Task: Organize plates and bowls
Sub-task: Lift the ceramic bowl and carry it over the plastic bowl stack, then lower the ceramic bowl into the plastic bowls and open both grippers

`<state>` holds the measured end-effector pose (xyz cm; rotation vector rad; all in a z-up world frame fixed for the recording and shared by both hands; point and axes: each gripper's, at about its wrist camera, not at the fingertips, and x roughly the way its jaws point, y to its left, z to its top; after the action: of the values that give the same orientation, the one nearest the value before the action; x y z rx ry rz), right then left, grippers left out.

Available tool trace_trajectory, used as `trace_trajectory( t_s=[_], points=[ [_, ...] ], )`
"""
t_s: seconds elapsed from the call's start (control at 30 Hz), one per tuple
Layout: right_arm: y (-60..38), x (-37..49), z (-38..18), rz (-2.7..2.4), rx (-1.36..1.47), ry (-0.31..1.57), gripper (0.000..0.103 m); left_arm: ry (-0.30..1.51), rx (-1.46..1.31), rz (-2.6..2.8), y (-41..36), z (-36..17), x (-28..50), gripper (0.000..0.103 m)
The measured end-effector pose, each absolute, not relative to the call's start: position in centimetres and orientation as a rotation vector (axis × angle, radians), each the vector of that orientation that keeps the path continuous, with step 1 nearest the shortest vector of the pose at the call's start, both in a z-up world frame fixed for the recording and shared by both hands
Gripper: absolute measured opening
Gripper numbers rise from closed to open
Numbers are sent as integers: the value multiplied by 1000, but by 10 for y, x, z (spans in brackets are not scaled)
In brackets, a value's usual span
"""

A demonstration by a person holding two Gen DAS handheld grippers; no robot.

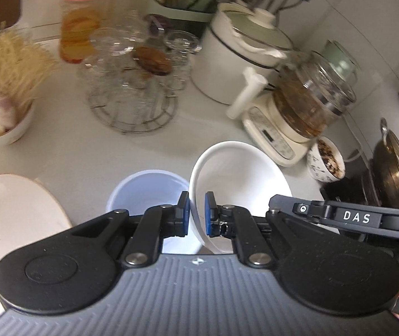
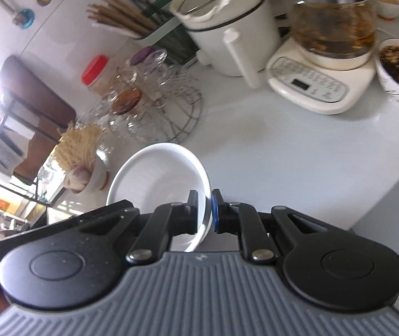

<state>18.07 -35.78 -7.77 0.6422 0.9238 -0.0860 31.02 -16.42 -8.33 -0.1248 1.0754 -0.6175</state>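
Left gripper (image 1: 197, 214) pinches the rim of a white bowl (image 1: 238, 179), one blue pad inside, one outside; bowl tilted, held above the counter (image 1: 67, 145). Pale blue cup (image 1: 146, 196) just beside it, lower left. Floral plate (image 1: 9, 224) at the left edge. Right gripper (image 1: 347, 218), marked DAS, reaches in from the right; its fingertips are hidden.

On the bench (image 1: 67, 151), a cup (image 1: 146, 193) sits between a plate (image 1: 11, 212) at left and a bowl (image 1: 244, 179) at right; far behind stands a wire rack (image 1: 135, 95), a kettle (image 1: 305, 103) to its right.
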Motion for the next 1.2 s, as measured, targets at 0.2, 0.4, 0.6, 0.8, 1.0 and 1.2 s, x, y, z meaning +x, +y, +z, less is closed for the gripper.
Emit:
trace_trajectory(
  t_s=[0.2,0.4,0.6,0.8,1.0,1.2],
  points=[
    [-339,204,-90,-28,594,969,13,1069,-117,-547,-147,-91,314,11],
    [-324,221,-104,3,558,1008,14,1122,-129,-507,-128,-109,324,11],
    [-317,232,-115,20,532,1041,15,1150,-127,-480,-120,-124,331,11],
    [-317,235,-123,23,550,1049,15,1168,-113,-474,-120,-129,329,11],
    [-317,234,-121,29,547,1026,15,1174,-112,-462,-120,-133,326,11],
    [-317,235,-115,24,523,1008,15,1195,-141,-423,-114,-134,327,30]
  ],
)
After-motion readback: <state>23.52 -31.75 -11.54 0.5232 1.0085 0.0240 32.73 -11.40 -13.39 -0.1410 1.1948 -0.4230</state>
